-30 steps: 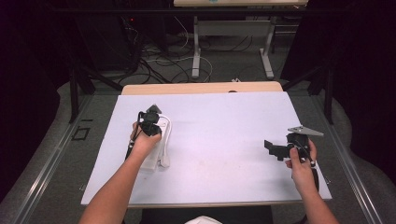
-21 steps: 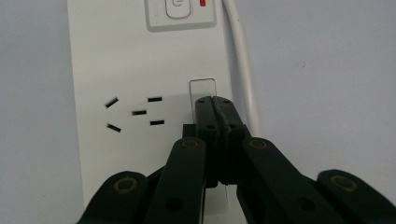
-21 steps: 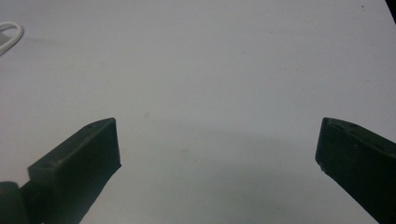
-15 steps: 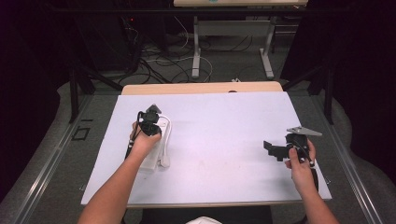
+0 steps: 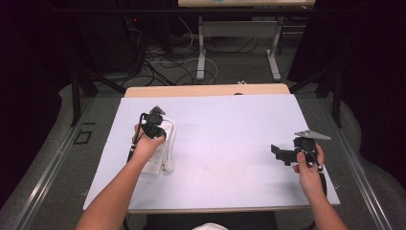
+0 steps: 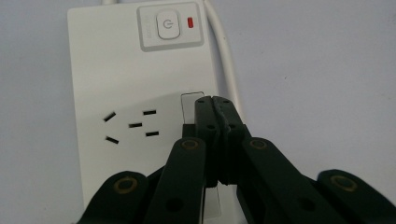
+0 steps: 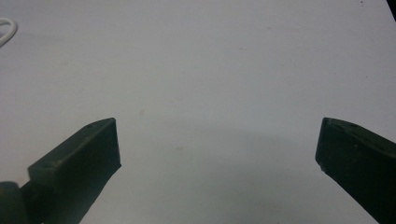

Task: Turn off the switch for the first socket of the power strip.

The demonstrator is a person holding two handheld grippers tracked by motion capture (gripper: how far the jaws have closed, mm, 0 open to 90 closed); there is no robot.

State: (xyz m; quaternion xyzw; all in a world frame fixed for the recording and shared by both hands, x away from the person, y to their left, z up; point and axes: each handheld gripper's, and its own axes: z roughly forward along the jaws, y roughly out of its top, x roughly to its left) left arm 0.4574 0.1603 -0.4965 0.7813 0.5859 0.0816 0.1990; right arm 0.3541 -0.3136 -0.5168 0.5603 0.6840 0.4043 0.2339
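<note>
**Inspector A:** On the left half of the white table (image 5: 230,143), close to the person's side: a white power strip (image 5: 160,148), lying flat, long axis running away from the person. Partly covered in the high view by the left hand (image 5: 146,146). Noted in the left gripper view: power button (image 6: 167,25) with a red indicator (image 6: 189,22) beside it at the far end, one socket (image 6: 132,125) nearer in, white cord (image 6: 224,51) running along the strip's edge.

**Inspector B:** State of the left gripper (image 6: 215,105)?

**Inspector A:** Jaws pressed together, nothing between them. Tips pointed down at the strip's top face, right at a small rectangular marking beside the socket. Contact with the surface: looks very close, cannot tell for certain.

**Inspector B:** And the cord's course in the high view?

**Inspector A:** Looped around the far end of the strip, then down its right side, ending in a plug (image 5: 169,166) lying on the table just beside the strip's near end.

**Inspector B:** Right side?

**Inspector A:** Right gripper (image 5: 280,152) held in the right hand (image 5: 309,165) near the table's right edge, well apart from the strip. Jaws spread wide, pointing toward the table's middle, holding nothing. Bare table surface between them in the right gripper view (image 7: 219,154); a curve of the cord just visible at the far left corner there.
</note>
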